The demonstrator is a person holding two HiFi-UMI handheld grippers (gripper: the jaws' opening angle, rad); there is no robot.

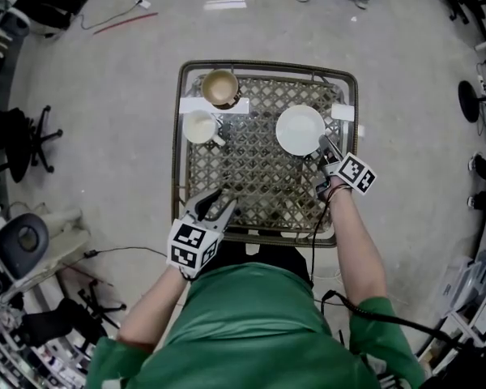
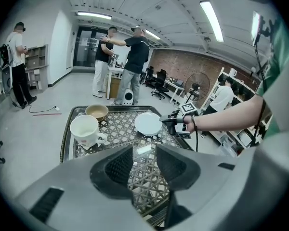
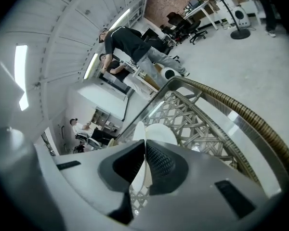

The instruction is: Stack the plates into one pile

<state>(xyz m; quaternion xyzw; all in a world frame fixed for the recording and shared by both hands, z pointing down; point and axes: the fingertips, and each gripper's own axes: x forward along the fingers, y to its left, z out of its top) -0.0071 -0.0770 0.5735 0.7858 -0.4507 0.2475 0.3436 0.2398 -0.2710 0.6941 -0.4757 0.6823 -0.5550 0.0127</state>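
A white plate (image 1: 300, 130) lies on the right half of the lattice-topped table (image 1: 259, 65). My right gripper (image 1: 322, 143) is at the plate's near right rim, and its jaws are shut on that rim. In the right gripper view the thin white plate (image 3: 159, 134) edge runs between the closed pads of the right gripper (image 3: 144, 158). My left gripper (image 1: 215, 205) hovers over the table's front left edge, open with nothing between its fingers. From the left gripper (image 2: 144, 165) view I see the plate (image 2: 148, 123) and the right gripper (image 2: 166, 119) beside it.
A brown bowl (image 1: 220, 87) stands at the table's far left, with a white mug (image 1: 201, 126) just in front of it. White cards (image 1: 343, 112) lie on the glass. Office chairs (image 1: 28, 140) and cables are around the table; people stand (image 2: 130, 64) beyond it.
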